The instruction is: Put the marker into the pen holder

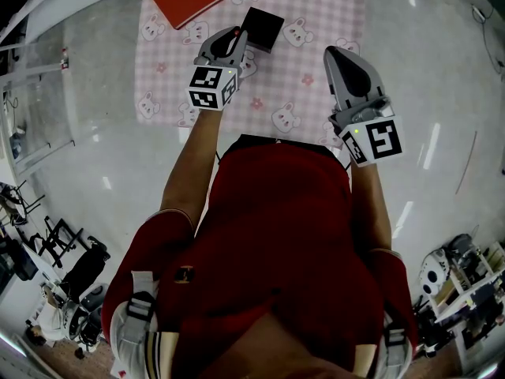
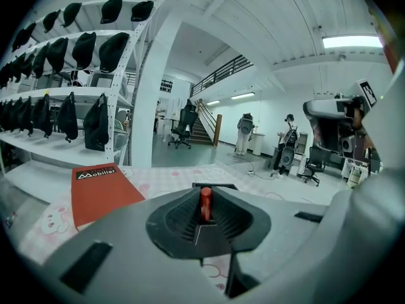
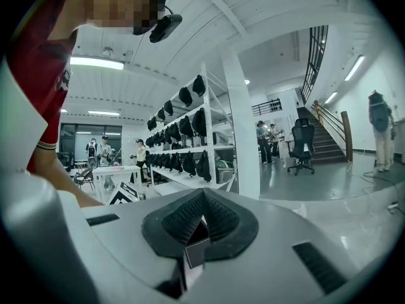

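Evidently the left gripper [image 2: 205, 213] is clamped on the red marker [image 2: 205, 199], which is probably light, stiff and slick. The pen holder [image 1: 262, 28] sits just beside it at 2 o'clock. The right gripper's [image 3: 201, 220] jaws are together, empty.

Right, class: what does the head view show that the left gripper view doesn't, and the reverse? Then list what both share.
Only the head view: the marker cube on the left tool, and the person's left forearm behind it.

Only the left gripper view: shelves hung with black bags, and a staircase beyond.

Both: the red notebook, the pink bunny-print cloth, and the red marker clamped in the left tool, plain in the gripper view, only a red tip in the head view.
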